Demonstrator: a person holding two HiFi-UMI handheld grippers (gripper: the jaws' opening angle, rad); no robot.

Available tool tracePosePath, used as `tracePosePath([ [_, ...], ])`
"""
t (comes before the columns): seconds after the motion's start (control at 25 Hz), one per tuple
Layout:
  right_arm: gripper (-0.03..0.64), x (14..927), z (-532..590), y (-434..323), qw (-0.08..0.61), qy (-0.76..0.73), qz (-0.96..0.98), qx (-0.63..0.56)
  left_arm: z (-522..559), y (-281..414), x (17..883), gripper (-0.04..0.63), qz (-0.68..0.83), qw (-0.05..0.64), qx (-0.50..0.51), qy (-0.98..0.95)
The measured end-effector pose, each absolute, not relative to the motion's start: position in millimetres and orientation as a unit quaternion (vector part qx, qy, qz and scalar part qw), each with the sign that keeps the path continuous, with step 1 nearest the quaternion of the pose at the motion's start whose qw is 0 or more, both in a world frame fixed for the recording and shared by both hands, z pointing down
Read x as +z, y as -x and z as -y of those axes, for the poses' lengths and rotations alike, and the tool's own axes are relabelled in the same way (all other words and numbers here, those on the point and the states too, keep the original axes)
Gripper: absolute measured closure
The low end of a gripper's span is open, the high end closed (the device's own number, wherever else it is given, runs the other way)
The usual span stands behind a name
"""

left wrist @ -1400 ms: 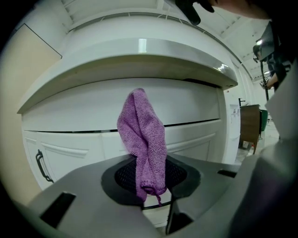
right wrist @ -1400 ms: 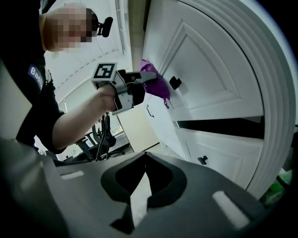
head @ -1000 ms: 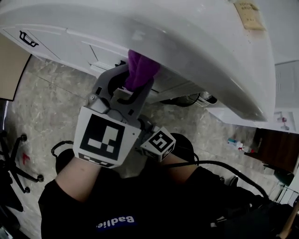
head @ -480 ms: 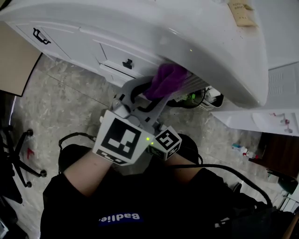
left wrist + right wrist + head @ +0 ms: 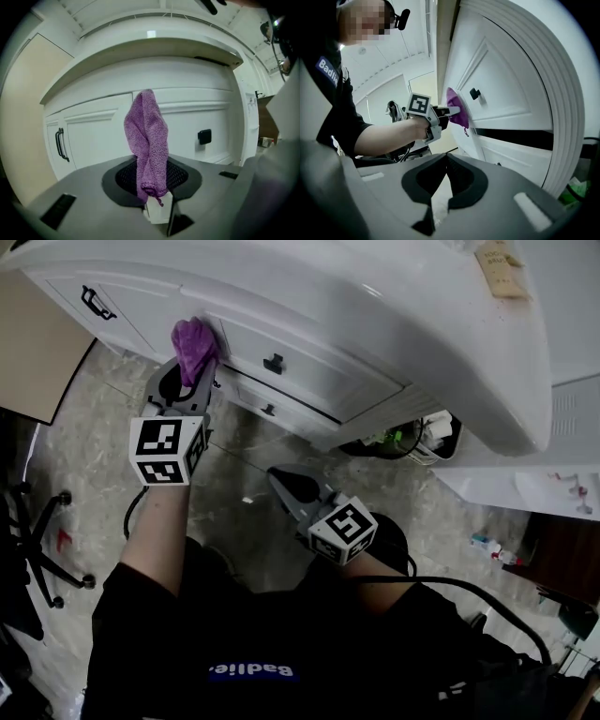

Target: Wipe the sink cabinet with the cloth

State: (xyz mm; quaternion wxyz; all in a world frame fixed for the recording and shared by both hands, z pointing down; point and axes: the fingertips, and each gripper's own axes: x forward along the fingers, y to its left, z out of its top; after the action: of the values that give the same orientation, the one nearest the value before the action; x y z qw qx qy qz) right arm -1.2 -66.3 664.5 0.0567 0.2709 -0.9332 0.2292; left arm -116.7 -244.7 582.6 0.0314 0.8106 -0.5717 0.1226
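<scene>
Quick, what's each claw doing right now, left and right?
Left claw: closed on the purple cloth, at the sink cabinet.
Right claw: closed, holding nothing.

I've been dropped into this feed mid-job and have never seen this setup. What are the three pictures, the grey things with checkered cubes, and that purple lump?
There is no robot arm here. A person holds a two-jaw gripper in each hand, and the marker cubes are part of those grippers. The head view comes from a camera on the person's head, looking steeply down. The other two cameras ride on the grippers and look along their jaws. The left gripper is clamped on a purple cloth and holds it up against the white sink cabinet, beside a drawer with a black knob. The right gripper hangs lower over the speckled floor, jaws together, holding nothing.
</scene>
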Motion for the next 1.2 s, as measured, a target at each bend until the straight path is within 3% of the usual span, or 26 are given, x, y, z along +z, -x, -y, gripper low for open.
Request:
tracePosePath([
  [0.36, 0.615, 674, 63, 5, 0.068, -0.27, 0.932, 0.234, 249, 82, 614, 0.488, 0.546, 0.058, 0.112, -0.829],
  [0.8, 0.615, 686, 71, -6, 0.074, -0.289, 0.922, 0.248, 202, -29, 635, 0.488, 0.447, 0.094, 0.089, -0.885],
  [1.2, 0.615, 689, 58, -14, 0.071, -0.271, 0.921, 0.271, 177, -81, 634, 0.488, 0.337, 0.013, 0.153, -0.929],
])
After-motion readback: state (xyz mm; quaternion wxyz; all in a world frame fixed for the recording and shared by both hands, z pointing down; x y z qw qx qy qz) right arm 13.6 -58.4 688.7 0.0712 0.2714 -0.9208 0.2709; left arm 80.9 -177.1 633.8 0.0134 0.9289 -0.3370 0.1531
